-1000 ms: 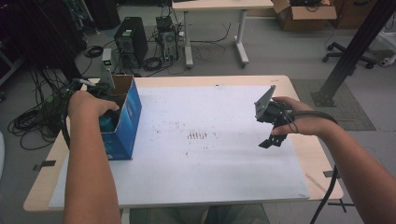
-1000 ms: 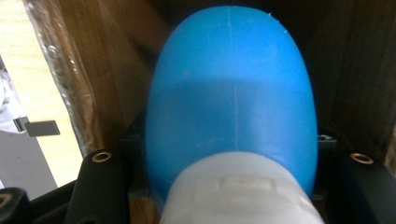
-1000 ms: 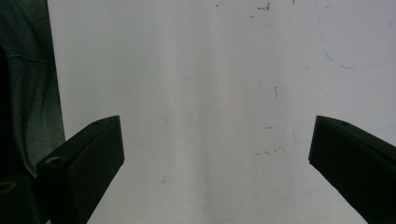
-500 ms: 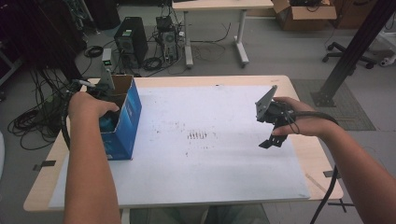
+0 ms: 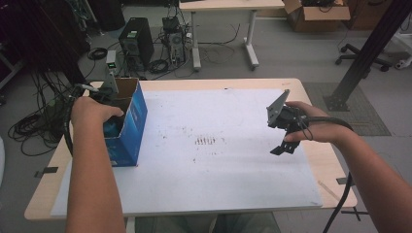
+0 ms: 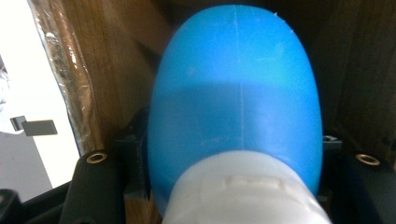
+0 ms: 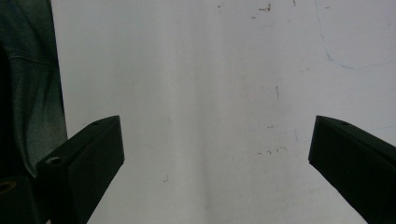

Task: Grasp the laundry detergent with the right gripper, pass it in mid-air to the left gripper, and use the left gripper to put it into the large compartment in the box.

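Observation:
A blue plastic bottle (image 6: 236, 84) with a white cap (image 6: 243, 186) lies between the jaws of my left gripper (image 6: 236, 154), down among the brown inner walls of an open blue cardboard box (image 5: 131, 131). The jaws have just been opening a little, and their pads still sit against the bottle's sides. In the high view my left hand (image 5: 90, 109) reaches into the box's open top at the table's left. My right gripper (image 5: 284, 145) hovers over the right part of the white sheet (image 5: 218, 170). Its jaws stand wide apart with nothing between them (image 7: 215, 154).
The box stands near the left edge of the wooden table (image 5: 320, 160). A patch of dark marks (image 5: 206, 141) stains the sheet's middle. On the floor beyond are a computer tower (image 5: 136, 41), tangled cables (image 5: 34, 126), another table (image 5: 223, 7) and a black post (image 5: 364, 53).

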Demonstrator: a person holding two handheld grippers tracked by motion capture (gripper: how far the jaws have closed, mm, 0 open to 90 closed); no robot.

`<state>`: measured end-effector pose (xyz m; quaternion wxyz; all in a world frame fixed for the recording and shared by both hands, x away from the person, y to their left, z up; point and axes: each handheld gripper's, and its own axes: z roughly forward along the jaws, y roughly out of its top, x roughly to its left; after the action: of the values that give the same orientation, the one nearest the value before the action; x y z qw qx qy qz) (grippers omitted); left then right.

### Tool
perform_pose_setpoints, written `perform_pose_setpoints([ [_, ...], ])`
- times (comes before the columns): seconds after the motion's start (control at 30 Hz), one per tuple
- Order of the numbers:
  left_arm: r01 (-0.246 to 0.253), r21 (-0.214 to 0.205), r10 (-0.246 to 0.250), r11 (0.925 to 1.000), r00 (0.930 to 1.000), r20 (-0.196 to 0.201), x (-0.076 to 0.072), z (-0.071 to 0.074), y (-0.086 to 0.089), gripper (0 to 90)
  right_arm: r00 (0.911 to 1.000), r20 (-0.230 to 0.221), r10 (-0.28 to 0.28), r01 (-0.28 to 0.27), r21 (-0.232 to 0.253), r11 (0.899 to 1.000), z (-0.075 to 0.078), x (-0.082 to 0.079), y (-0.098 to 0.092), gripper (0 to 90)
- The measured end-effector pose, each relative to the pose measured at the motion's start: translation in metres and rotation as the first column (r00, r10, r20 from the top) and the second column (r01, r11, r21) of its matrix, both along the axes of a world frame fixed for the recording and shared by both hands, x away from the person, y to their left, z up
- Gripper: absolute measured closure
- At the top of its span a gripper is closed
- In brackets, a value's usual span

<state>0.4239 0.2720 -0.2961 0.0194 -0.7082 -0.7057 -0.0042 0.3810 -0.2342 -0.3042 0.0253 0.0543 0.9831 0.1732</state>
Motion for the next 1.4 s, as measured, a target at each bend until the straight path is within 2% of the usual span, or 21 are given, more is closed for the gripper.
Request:
perform_pose_setpoints([
  [0.4, 0.000, 0.004, 0.000, 1.0000, 0.9999, 0.012, 0.000, 0.005, -0.003, 31.0, 1.0000, 0.002, 0.002, -0.002, 0.000, 1.000, -0.001, 0.000, 0.001, 3.5],
  [0.67, 0.000, 0.019, -0.001, 0.9998, 0.9995, 0.032, -0.002, 0.015, -0.005, 31.5, 1.0000, -0.003, 0.005, -0.005, 0.003, 1.000, -0.003, -0.001, 0.001, 3.6],
  [0.73, 0.002, 0.029, -0.003, 0.9996, 0.9997, 0.022, -0.002, 0.019, -0.005, 30.5, 1.0000, -0.001, 0.006, -0.006, 0.004, 1.000, -0.003, -0.001, 0.001, 3.6],
  [1.2, -0.003, 0.059, 0.000, 0.9982, 0.9979, 0.064, -0.009, 0.036, -0.006, 22.3, 0.9998, 0.006, 0.020, -0.020, 0.015, 1.000, 0.000, -0.001, 0.002, 3.6],
  [1.4, 0.003, 0.060, -0.007, 0.9982, 0.9979, 0.065, -0.012, 0.044, -0.009, 20.8, 0.9997, 0.009, 0.023, -0.023, 0.018, 1.000, 0.000, -0.002, 0.003, 3.6],
])
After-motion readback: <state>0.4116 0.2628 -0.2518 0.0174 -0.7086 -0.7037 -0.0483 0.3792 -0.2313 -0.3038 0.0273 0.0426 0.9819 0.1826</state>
